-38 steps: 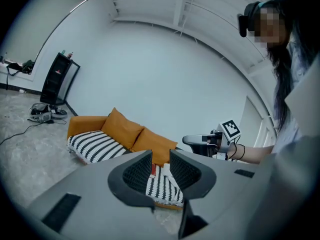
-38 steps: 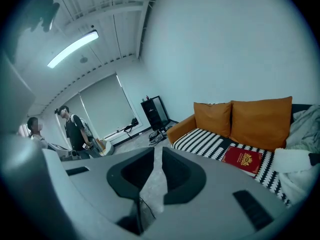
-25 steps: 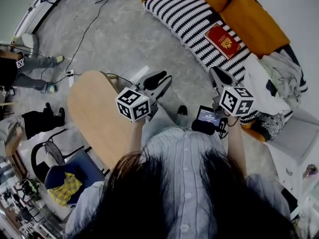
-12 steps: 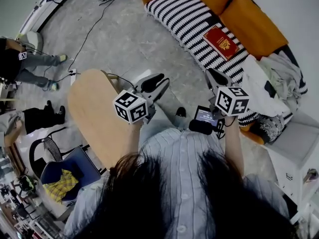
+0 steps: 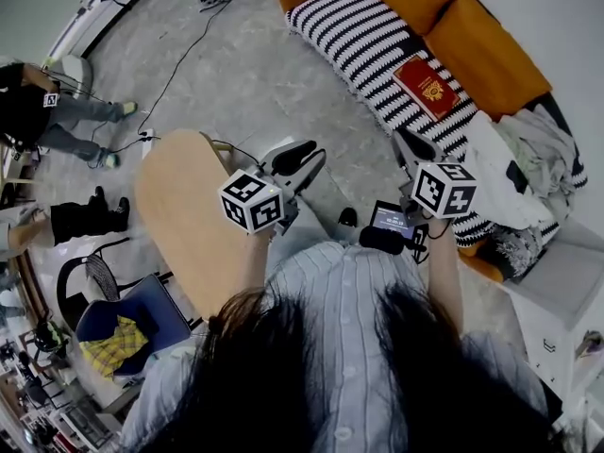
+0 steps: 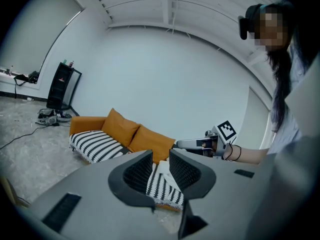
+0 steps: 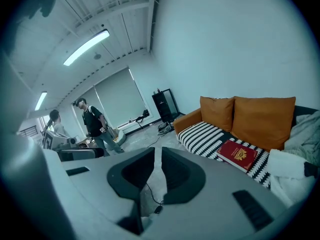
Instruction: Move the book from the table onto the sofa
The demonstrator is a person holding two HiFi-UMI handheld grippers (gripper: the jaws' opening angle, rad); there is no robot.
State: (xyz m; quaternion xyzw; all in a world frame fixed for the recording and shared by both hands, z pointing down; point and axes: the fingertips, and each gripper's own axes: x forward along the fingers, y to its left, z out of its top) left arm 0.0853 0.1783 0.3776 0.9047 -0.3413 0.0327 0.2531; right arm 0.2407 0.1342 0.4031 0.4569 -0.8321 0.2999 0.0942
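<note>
Book (image 5: 426, 88) lies flat, cover up, on the sofa (image 5: 481, 50) seat, long axis along the backrest; left hand-held gripper (image 6: 160, 156) spread, right hand-held gripper (image 7: 158, 154) barely parted, both empty.

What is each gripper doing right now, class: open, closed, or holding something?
Left gripper: open, holding nothing.
Right gripper: jaws barely apart, holding nothing.

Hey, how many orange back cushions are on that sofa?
2. One cushion leans at the armrest end of the sofa; the other cushion sits beside it, behind the red book. The pile of clothes at the far end may hide more.
</note>
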